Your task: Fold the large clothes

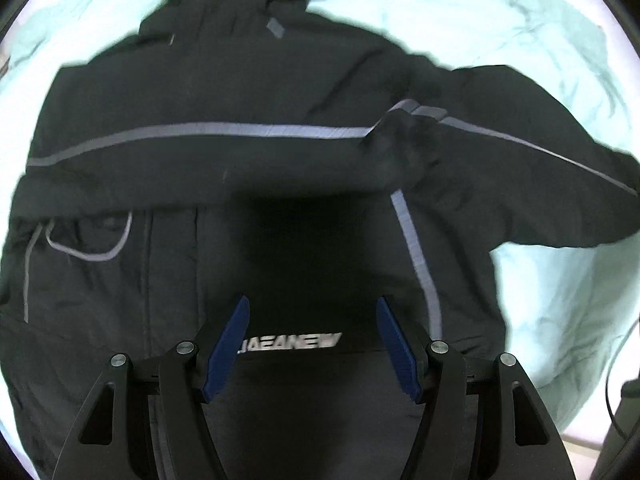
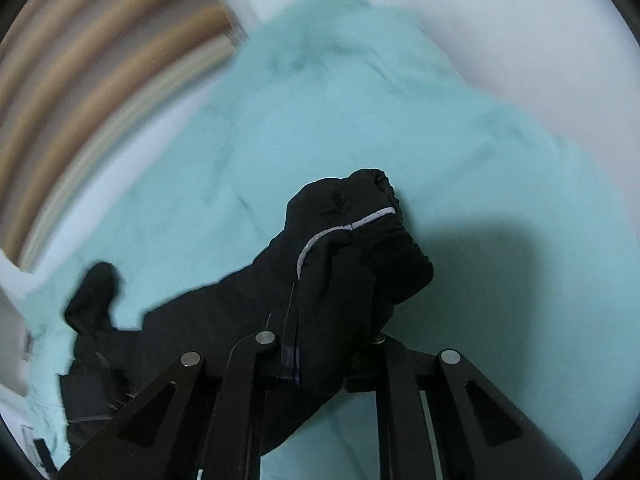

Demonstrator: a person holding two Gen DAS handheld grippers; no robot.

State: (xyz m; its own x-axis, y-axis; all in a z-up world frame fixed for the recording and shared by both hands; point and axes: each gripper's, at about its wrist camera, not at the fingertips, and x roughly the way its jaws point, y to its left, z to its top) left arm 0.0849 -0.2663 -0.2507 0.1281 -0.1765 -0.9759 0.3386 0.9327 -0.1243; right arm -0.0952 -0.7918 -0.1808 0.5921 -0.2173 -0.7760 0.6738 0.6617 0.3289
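Observation:
A large black jacket [image 1: 280, 80] with grey reflective stripes lies spread on a pale teal sheet [image 1: 500, 20]. One sleeve [image 1: 200, 168] is folded across its chest; the other sleeve [image 1: 520, 184] stretches off to the right. My left gripper [image 1: 313, 302] hovers open over the lower body of the jacket, its blue pads [image 1: 228, 344] apart with nothing between them and white lettering [image 1: 290, 342] below. In the right wrist view my right gripper [image 2: 336, 320] is shut on the black sleeve [image 2: 352, 240] near its gathered cuff. The fabric bunches over the fingers and hides them.
The teal sheet [image 2: 360, 100] covers the whole surface around the jacket. Wooden slats [image 2: 100, 40] and a white wall show, blurred, beyond its far left edge. A thin dark cable [image 1: 616, 360] hangs at the right of the left wrist view.

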